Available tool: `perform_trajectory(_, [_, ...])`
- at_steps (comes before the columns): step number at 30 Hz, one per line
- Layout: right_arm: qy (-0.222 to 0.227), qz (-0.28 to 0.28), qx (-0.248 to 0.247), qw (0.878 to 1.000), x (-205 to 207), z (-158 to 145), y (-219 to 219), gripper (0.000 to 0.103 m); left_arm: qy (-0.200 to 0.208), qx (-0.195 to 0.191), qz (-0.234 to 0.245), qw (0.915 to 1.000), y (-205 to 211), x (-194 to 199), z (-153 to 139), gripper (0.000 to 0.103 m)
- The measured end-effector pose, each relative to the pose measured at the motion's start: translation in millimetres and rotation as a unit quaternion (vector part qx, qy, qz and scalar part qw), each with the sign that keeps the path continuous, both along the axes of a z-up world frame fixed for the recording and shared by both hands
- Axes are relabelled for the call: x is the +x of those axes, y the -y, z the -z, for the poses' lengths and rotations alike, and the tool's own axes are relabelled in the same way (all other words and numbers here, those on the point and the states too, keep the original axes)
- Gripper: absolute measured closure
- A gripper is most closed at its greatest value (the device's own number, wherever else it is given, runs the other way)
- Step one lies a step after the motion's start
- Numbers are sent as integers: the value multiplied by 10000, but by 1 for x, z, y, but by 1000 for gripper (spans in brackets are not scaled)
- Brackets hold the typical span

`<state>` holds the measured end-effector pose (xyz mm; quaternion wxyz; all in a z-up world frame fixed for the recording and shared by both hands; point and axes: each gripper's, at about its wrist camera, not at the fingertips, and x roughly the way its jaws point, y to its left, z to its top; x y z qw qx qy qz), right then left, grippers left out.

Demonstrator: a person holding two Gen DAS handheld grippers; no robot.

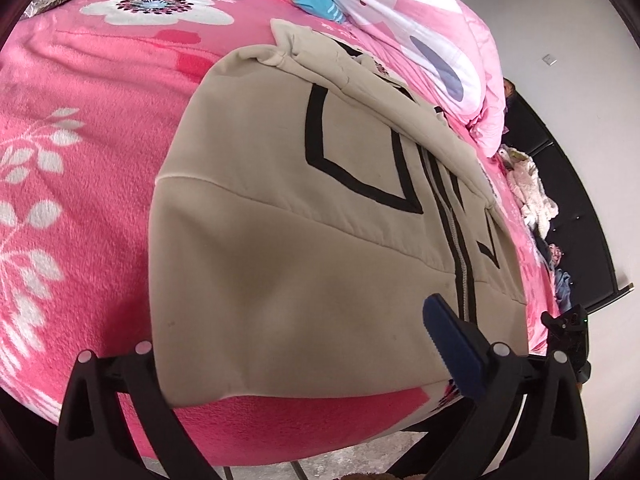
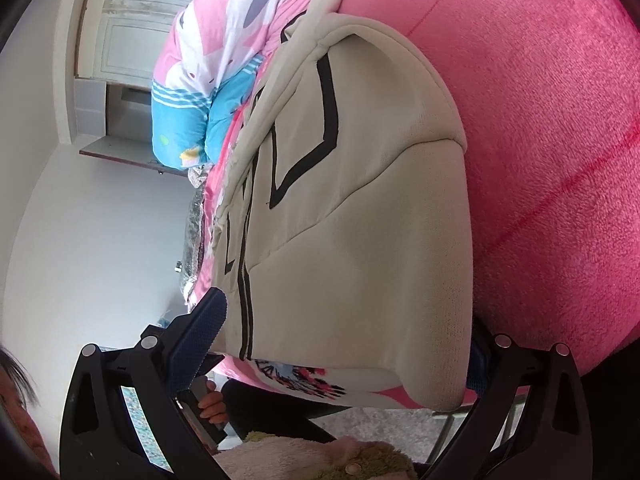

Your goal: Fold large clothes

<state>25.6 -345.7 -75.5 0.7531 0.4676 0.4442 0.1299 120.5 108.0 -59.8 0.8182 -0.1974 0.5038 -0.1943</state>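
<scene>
A beige zip jacket [image 1: 304, 248] with black line patterns lies partly folded on a pink floral blanket [image 1: 80, 128]. In the left wrist view my left gripper [image 1: 296, 344] is wide open at the jacket's near hem, one blue-padded finger [image 1: 452, 344] over the cloth by the zipper, the other finger hidden under the hem corner. In the right wrist view the same jacket [image 2: 360, 240] fills the centre. My right gripper [image 2: 344, 344] is open at its near hem; the left finger [image 2: 200, 340] shows, the right finger is hidden behind the cloth.
A pink and blue quilt [image 1: 400, 12] is heaped at the back of the bed. Loose clothes [image 1: 532, 196] lie along the bed's right edge by a black frame [image 1: 576, 208]. The person's hand [image 2: 212, 404] and a fluffy garment [image 2: 304, 456] are below the bed edge.
</scene>
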Motion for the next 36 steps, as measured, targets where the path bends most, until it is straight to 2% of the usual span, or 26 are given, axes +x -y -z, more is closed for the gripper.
perform_trajectory(6, [27,-27,-13,10000,-1,0,-1,7,27,209,-59,9998,7,-1,-1,5])
perform_trajectory(20, [25,-33,-3,10000,-3,0,-1,7,-45,204,-161,9997,5,2,0,5])
perform_trajectory(32, [-49,-76,-231,9997,-2,-3,-7,7,-35,261,-137,9996,7,3,2,5])
perform_trajectory(36, [-78,-59,-209,9997,-1,-3,-7,7,6,374,-60,9993,9,3,2,5])
